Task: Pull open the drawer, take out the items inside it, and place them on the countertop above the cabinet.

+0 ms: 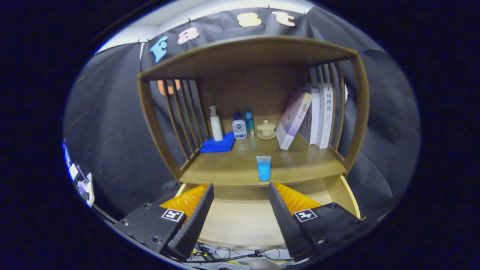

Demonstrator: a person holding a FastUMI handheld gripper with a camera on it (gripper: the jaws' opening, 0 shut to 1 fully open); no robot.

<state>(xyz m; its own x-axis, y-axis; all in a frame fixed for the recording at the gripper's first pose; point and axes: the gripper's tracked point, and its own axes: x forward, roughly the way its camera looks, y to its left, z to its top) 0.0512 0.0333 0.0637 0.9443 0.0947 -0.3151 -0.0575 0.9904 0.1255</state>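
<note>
— While the drawer (240, 221) stands pulled out beneath the jaws (240, 189), what lies in it?
— Bare wooden bottom is all I can see between the jaws; they stand wide apart over it, gripping nothing.
— And the task's item?
— A blue tube (264, 168) stands upright on the surface (225, 168), just ahead of the jaws, nearer the right one, close to the front edge.
— Farther on?
— Well beyond the jaws, at the back: a white pump bottle (216, 123) behind a folded blue cloth (218, 144), then a small bottle (239, 127), a teal can (249, 122) and a lidded pot (266, 129).
— To the right?
— Books (318, 116), one leaning (294, 118) against the rest, beside the slatted side (337, 108).
</note>
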